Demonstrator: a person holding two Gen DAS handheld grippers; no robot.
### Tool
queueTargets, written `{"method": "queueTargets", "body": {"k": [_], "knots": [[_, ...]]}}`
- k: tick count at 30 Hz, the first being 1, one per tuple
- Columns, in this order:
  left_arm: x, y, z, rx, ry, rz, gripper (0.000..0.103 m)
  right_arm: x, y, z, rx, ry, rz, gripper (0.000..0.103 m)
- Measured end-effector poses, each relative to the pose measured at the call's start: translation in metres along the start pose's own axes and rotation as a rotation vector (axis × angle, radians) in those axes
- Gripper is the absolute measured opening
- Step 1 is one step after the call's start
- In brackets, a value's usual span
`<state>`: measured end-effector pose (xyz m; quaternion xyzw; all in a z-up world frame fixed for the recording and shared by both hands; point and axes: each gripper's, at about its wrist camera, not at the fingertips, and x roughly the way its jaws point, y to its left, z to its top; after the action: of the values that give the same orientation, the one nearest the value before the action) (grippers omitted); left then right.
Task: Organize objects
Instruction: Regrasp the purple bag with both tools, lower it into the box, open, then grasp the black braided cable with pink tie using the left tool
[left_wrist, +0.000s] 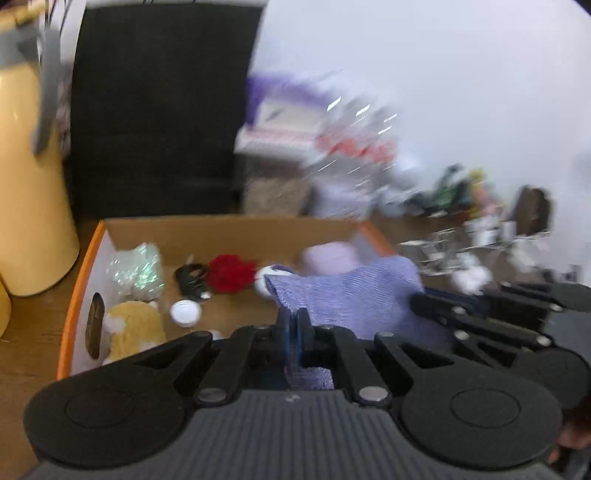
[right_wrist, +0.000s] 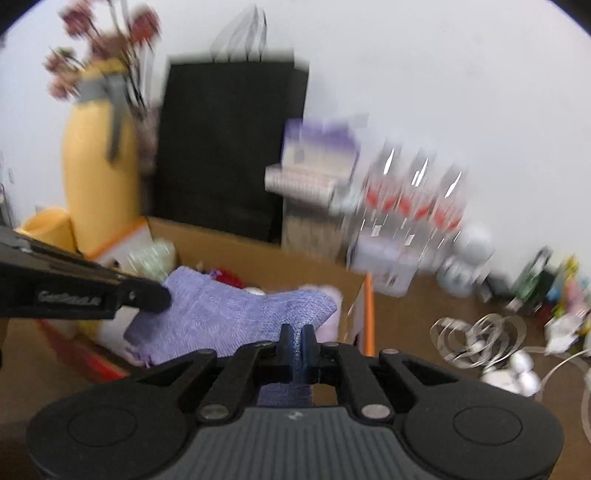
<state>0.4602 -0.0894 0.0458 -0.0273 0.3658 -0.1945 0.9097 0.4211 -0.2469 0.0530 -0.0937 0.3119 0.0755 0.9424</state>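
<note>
Both grippers are clamped on the same piece of lilac knitted cloth (right_wrist: 236, 314): the left gripper (left_wrist: 294, 317) pinches one edge of it and the right gripper (right_wrist: 295, 334) pinches another, so the cloth hangs stretched between them, just over the near right part of the open cardboard box (left_wrist: 229, 223). The box sits on the wooden desk (left_wrist: 26, 354) toward its left end, with a tall yellow vase (left_wrist: 26, 177) just beside it and a black paper bag (left_wrist: 159, 110) standing behind. From what lies inside, a fair bit of the sorting looks done: a red woolly ball (left_wrist: 231, 273), a black clip-like thing (left_wrist: 190, 278), a shimmery pale-green bundle (left_wrist: 138, 271), a small white cap (left_wrist: 184, 312), a yellow plush toy (left_wrist: 135, 328) and a pale lilac ball (left_wrist: 330, 256) are already in the box. The cloth itself is not yet let go, and whether it is going in or being folded first I cannot say. Plenty remains out on the desk to the right of the box: silver curled ribbon (right_wrist: 480, 338), white balls (right_wrist: 517, 373), a pack of clear bottles with red labels (right_wrist: 410, 206), and a blurred heap of coloured oddments (right_wrist: 554, 288) near the far right edge. My guess is roughly the midpoint, no further.
</note>
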Motion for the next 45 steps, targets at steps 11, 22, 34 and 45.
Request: {"method": "queueTargets", "body": {"k": [11, 22, 34, 45], "knots": [[0.004, 0.011, -0.026, 0.098, 0.060, 0.046, 0.009, 0.041, -0.013, -0.019, 0.092, 0.132, 0.068, 0.024], [-0.120, -0.020, -0.068, 0.118, -0.144, 0.013, 0.058, -0.081, -0.037, -0.028, 0.101, -0.070, 0.054, 0.044], [-0.203, -0.069, -0.226, 0.078, -0.109, 0.018, 0.077, -0.199, 0.020, -0.163, 0.074, -0.041, 0.224, 0.053], [-0.213, -0.064, -0.236, 0.070, -0.151, 0.081, 0.072, -0.230, 0.017, -0.197, 0.178, -0.081, 0.153, 0.060]]}}
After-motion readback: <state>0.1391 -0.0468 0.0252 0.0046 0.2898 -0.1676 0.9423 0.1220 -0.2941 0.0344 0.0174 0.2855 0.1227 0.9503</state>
